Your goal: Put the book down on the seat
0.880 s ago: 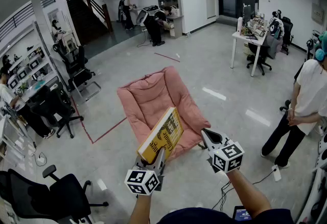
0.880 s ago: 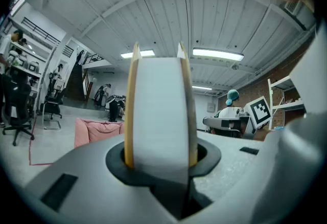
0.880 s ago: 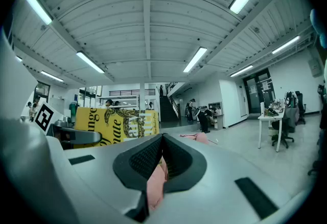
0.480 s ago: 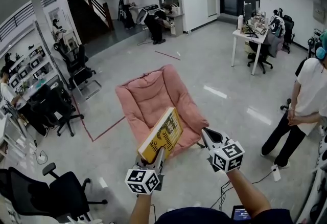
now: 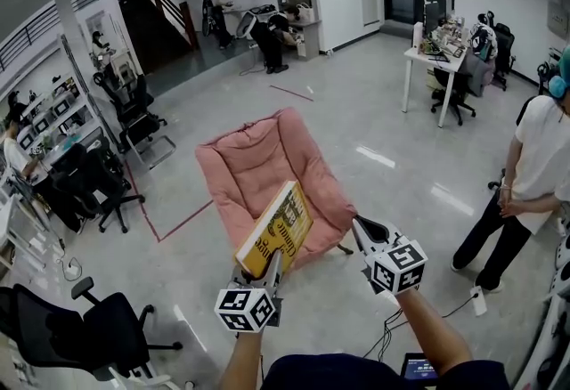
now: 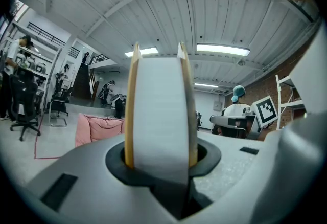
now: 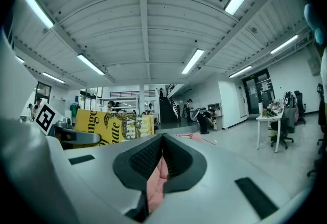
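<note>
A thick yellow book stands tilted on edge in my left gripper, which is shut on its lower end. In the left gripper view the book's white page edge fills the space between the jaws. The pink cushioned seat lies on the floor just beyond the book, and its edge shows to the left of the book. My right gripper hovers to the right of the book, beside the seat's front corner, with its jaws closed to a thin slit and nothing in them. The book's cover shows at its left.
Black office chairs stand along the left, another close at lower left. A person in a white shirt stands at the right. A white desk is at the back right. A red tape line runs left of the seat.
The seat has slid slightly up and left in the head view. The book and both grippers keep their places and their grip.
</note>
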The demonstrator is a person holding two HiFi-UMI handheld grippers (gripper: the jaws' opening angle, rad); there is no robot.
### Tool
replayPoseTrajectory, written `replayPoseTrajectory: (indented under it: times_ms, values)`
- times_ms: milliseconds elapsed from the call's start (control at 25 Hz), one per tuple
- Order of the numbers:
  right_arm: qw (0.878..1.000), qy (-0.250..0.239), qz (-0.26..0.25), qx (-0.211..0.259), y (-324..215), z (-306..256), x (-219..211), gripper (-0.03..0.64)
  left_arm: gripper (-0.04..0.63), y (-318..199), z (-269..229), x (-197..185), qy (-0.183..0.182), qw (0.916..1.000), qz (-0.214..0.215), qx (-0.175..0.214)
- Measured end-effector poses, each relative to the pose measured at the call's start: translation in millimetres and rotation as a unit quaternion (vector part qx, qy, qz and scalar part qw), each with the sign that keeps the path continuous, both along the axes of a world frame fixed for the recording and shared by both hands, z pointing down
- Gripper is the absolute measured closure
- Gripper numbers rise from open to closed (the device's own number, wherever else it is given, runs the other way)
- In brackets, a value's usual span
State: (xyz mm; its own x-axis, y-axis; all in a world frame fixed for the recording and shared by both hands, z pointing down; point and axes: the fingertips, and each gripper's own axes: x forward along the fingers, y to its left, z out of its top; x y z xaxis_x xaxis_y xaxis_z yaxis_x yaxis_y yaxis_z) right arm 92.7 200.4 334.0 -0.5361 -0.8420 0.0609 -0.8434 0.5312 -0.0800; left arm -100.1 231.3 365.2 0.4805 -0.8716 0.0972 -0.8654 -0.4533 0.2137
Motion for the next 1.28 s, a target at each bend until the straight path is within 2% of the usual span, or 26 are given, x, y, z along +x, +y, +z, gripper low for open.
replayPoseTrajectory:
  times_ms: [520,1280]
  values:
    - [1.000,-0.010,-0.005,-0.004,-8.3,6.8,7.9,0.597,0.451,-2.5,-2.1,12.2,-0.011,0.9999,-0.005,0.002]
    - [1.000,-0.007,-0.015,-0.015,-60.3,18.3,3.9,0.597,0.451,-52.0,7.3,9.0,-0.008,0.9997,-0.022,-0.004]
